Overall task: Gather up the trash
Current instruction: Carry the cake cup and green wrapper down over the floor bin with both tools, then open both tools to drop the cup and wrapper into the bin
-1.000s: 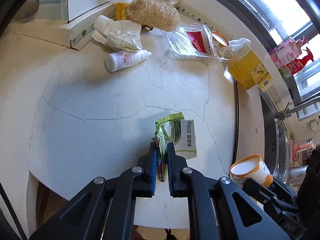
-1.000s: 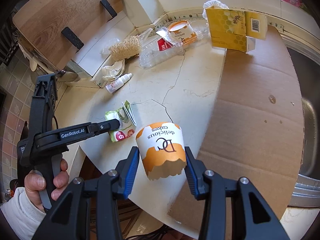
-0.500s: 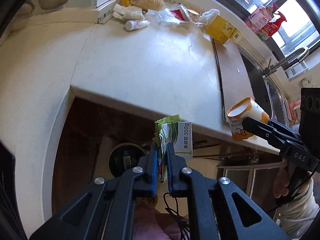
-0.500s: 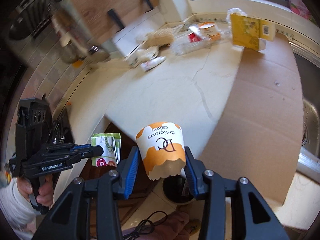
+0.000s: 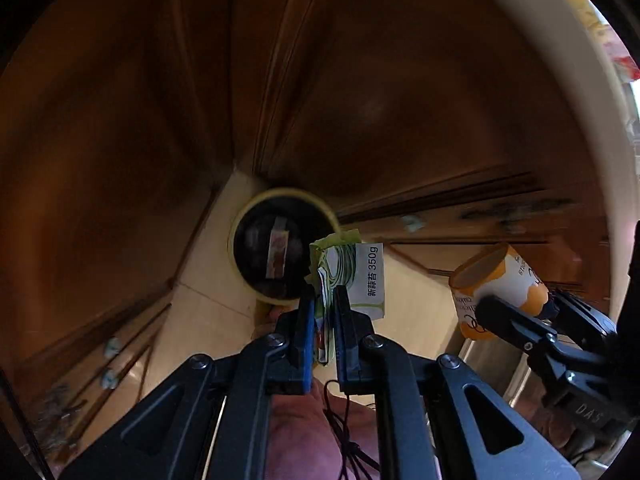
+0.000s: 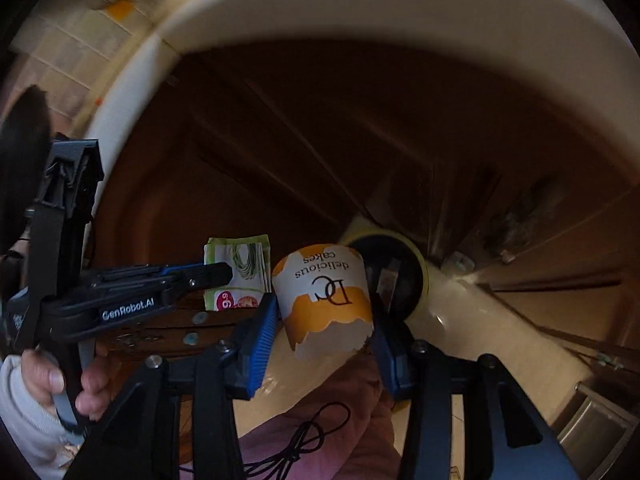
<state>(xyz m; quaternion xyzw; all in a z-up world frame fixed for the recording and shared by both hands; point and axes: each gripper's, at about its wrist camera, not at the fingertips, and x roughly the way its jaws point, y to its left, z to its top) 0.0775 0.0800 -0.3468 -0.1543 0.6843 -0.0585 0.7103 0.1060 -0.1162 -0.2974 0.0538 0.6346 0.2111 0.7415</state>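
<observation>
left gripper (image 5: 322, 312) clamped on a folded green-and-white food wrapper (image 5: 352, 276); right gripper (image 6: 324, 324) clamped on an inverted orange-and-white paper cake cup (image 6: 324, 296). both items held in the air just short of the yellow-rimmed trash bin (image 5: 240, 236) on the floor, brown cabinet doors (image 5: 160, 100) behind it.

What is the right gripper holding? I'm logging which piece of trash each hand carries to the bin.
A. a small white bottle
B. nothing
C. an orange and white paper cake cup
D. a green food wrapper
C: the right gripper has its blue pads clamped on the orange and white paper cake cup printed "delicious cakes".
</observation>
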